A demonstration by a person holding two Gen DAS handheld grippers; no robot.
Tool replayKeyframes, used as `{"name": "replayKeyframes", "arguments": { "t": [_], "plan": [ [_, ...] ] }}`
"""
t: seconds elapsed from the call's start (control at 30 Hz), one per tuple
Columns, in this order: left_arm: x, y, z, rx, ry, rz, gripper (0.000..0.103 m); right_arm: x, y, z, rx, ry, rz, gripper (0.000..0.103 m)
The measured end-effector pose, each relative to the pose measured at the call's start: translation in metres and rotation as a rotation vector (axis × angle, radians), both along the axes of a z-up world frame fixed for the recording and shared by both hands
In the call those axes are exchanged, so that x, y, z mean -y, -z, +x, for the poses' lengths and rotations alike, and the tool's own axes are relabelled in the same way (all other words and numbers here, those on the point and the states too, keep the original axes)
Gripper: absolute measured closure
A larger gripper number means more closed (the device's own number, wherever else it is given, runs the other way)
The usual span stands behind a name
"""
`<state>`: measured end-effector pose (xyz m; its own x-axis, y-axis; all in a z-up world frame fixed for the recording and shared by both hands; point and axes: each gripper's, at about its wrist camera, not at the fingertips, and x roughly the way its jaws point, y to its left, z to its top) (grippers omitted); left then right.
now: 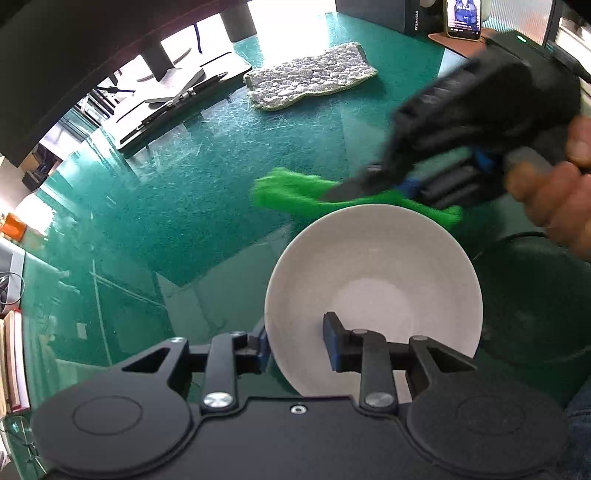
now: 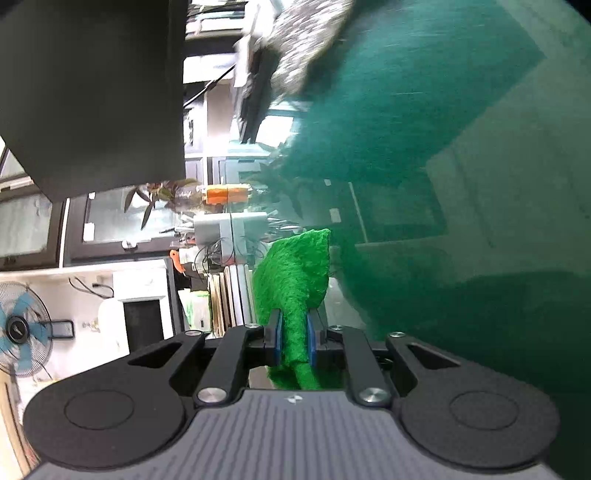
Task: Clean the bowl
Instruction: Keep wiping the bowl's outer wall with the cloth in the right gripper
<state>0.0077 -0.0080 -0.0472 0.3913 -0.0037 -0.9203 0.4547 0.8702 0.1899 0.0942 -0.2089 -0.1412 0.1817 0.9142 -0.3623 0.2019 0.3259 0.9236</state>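
Note:
A white bowl (image 1: 373, 280) is tilted above the green table, its rim held between the fingers of my left gripper (image 1: 295, 343), one finger inside the bowl and one outside. My right gripper (image 2: 294, 341) is shut on a bright green cloth (image 2: 295, 280). In the left wrist view the right gripper (image 1: 369, 184) hovers just beyond the bowl's far rim, blurred, with the green cloth (image 1: 291, 192) trailing to the left of it.
A grey speckled mat (image 1: 310, 75) lies on the green table (image 1: 207, 192) at the back. A laptop stand (image 1: 177, 92) sits at back left, a phone (image 1: 463, 18) and speaker at back right. A dark round container (image 1: 532, 295) stands right of the bowl.

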Motion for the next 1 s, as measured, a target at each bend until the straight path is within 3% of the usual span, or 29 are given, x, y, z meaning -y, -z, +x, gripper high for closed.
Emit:
{"name": "replayKeyframes", "arguments": {
  "t": [0.1, 0.37, 0.57, 0.7, 0.8, 1.0],
  "plan": [
    [0.002, 0.0, 0.001, 0.003, 0.003, 0.0, 0.073, 0.005, -0.003, -0.003, 0.023, -0.03, -0.008, 0.089],
    [0.008, -0.001, 0.0, 0.007, 0.027, -0.007, 0.07, 0.054, 0.002, -0.039, -0.033, -0.037, -0.016, 0.089],
    [0.012, -0.001, -0.002, 0.011, 0.045, 0.016, 0.07, 0.031, 0.003, -0.02, -0.021, -0.025, -0.005, 0.089],
    [0.015, -0.001, -0.004, 0.018, 0.052, 0.035, 0.07, -0.01, -0.002, 0.005, 0.027, -0.078, -0.001, 0.089],
    [0.015, -0.001, -0.003, 0.015, 0.05, 0.035, 0.069, -0.016, -0.006, 0.005, 0.045, -0.095, -0.006, 0.089],
    [0.016, -0.002, -0.006, 0.02, 0.079, 0.035, 0.068, 0.038, -0.008, -0.024, 0.013, -0.047, -0.005, 0.089]
  ]
}}
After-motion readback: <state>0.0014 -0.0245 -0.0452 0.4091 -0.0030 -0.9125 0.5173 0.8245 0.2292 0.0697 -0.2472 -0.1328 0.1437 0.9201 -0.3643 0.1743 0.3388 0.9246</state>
